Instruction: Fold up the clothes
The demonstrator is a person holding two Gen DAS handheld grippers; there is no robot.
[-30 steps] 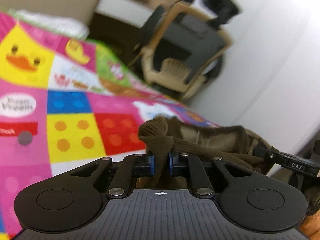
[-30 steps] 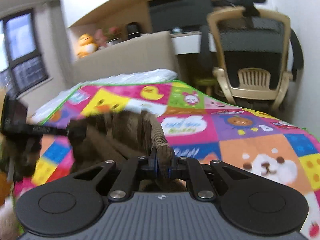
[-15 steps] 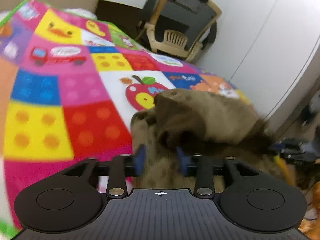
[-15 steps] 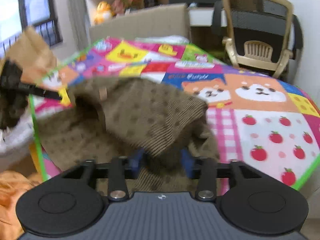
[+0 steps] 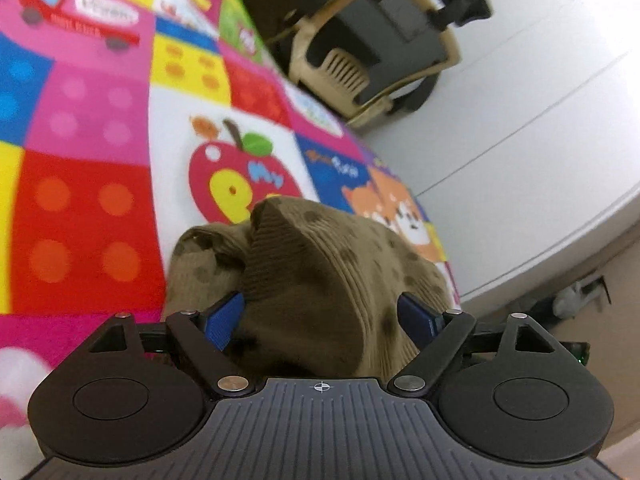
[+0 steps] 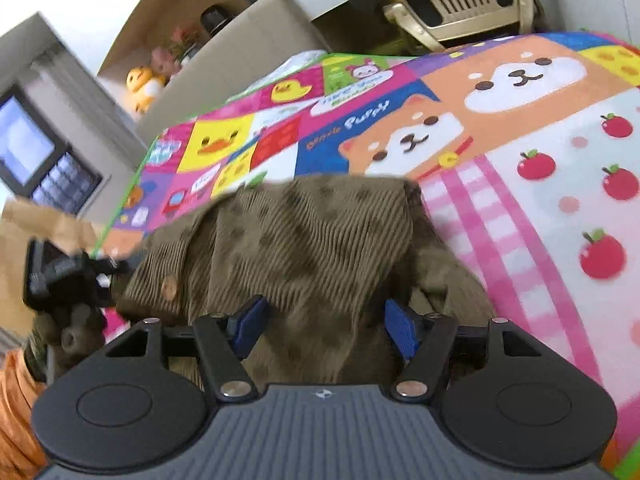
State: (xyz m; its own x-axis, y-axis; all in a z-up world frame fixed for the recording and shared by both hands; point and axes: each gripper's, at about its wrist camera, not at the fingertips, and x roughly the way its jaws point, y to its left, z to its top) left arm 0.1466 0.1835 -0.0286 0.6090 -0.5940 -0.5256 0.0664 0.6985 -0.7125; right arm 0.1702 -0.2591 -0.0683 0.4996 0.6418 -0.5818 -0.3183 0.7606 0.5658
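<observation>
Brown corduroy garment (image 5: 320,280) between both hand-held grippers' jaws

We see both views evenly and fairly brightly lit, with soft shadows and no harsh glare. In the right wrist view, daylight shows through a window (image 6: 28,152) at the left edge. Fisheye distortion bends everything near the borders: the wall (image 5: 540,80) lines curve at the right of the left wrist view, and the corners go dark. Motion blur softens the patterned mat (image 5: 80,160) on the left of that view and the brown garment (image 6: 312,240) at the center of the right wrist view. The black gripper bodies along the bottom edges stay sharp.
</observation>
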